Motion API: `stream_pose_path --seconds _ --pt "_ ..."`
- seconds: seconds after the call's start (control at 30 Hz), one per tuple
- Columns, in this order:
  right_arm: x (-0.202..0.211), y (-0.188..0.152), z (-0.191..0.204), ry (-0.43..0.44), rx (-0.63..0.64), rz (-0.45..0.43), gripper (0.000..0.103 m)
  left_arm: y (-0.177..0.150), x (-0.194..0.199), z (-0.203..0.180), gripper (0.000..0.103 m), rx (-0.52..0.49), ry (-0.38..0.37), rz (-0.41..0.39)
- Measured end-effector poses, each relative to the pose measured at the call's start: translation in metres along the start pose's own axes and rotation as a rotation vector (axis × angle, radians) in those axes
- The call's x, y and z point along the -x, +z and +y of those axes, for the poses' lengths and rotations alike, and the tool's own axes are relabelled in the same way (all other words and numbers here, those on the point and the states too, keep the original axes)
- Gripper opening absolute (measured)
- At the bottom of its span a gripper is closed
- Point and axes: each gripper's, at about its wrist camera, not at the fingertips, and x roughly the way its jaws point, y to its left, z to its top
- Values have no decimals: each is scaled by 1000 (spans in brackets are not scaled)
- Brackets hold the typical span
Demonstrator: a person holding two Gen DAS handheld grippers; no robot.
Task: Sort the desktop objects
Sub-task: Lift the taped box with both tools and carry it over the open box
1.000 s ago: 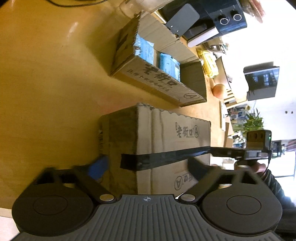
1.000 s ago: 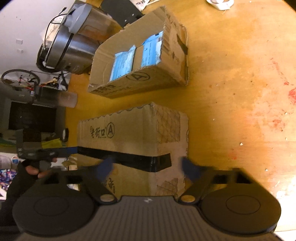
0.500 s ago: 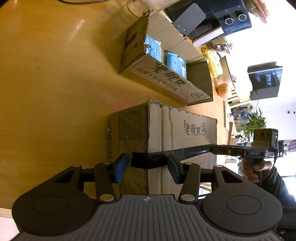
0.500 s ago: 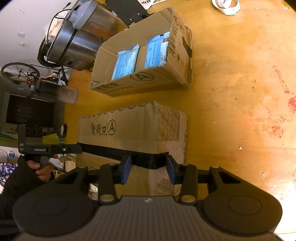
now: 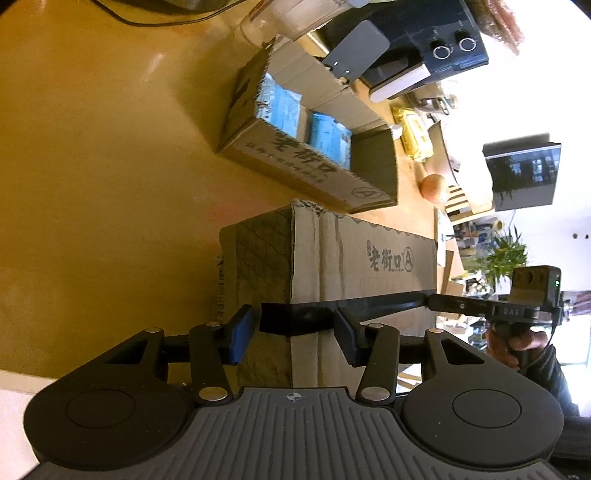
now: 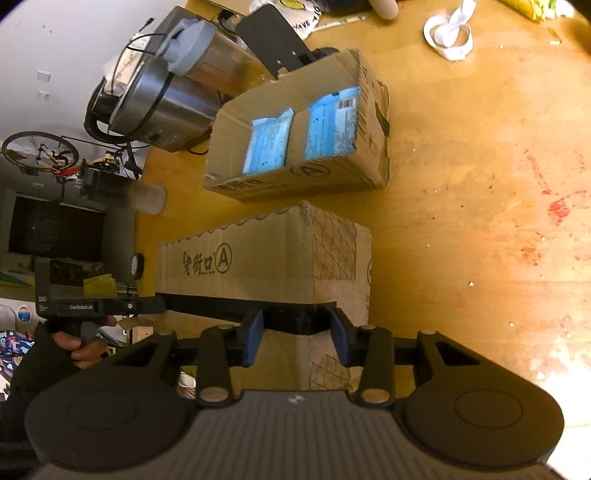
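Note:
A closed cardboard box bound by black tape stands on the wooden table; it also shows in the right wrist view. My left gripper is partly closed around one taped end, its pads close to the corner. My right gripper straddles the opposite taped end the same way. Whether the pads press the box is unclear. Behind it an open cardboard box holds blue packets.
A steel cooker and a black stand sit beyond the open box. A white strap lies far right. A black appliance, an orange and clutter sit at the far end.
Both grippers have narrowed from wide open to close around the taped ends of the closed box. The views have shifted a little along the box.

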Motion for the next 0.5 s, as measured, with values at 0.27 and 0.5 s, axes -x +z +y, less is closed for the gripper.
stream_pose_path --seconds 0.27,0.5 --pt "31 -4 17 -7 -1 13 35 2 20 -29 46 -26 6 2" --pt "32 7 21 -9 -4 11 35 24 22 -38 46 -55 27 3"
